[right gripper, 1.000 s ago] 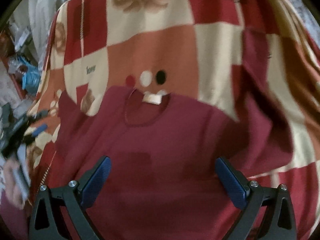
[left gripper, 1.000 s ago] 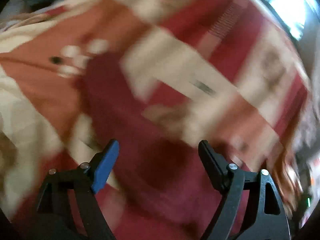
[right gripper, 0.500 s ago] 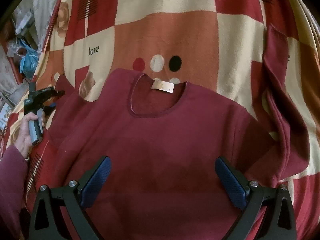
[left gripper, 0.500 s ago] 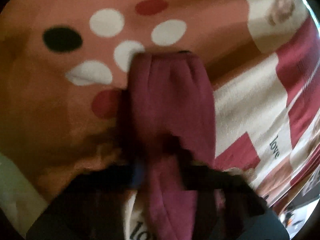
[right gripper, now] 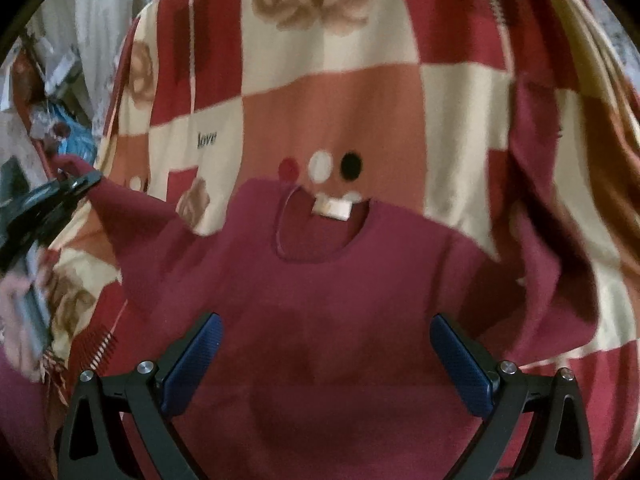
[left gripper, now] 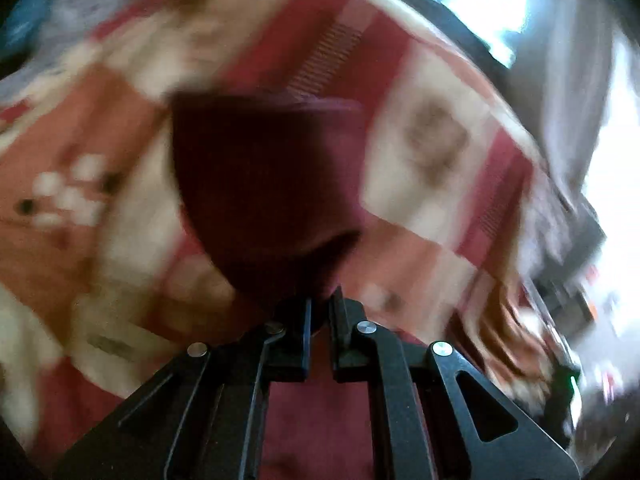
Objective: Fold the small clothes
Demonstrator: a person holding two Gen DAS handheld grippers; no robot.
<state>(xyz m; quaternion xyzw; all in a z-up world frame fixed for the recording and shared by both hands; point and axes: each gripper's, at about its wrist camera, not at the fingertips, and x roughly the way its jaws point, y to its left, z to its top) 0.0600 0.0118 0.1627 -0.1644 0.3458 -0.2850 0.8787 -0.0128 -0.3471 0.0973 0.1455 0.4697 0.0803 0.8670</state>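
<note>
A maroon long-sleeved shirt lies front up on a checked blanket, its neckline and white label toward the far side. My left gripper is shut on the end of the shirt's left sleeve, which hangs dark and bunched in front of its camera. In the right wrist view that gripper holds the sleeve lifted off the blanket at the left. My right gripper hovers open over the shirt's chest, nothing between its fingers. The right sleeve lies folded along the right side.
The blanket is red, cream and orange squares with rose prints and coloured dots. Clutter and blue bags sit beyond the bed's left edge. A bright window shows in the blurred left wrist view.
My left gripper closed on the left sleeve's end and lifted it up off the blanket, swinging quickly. The right gripper stayed open over the shirt's chest.
</note>
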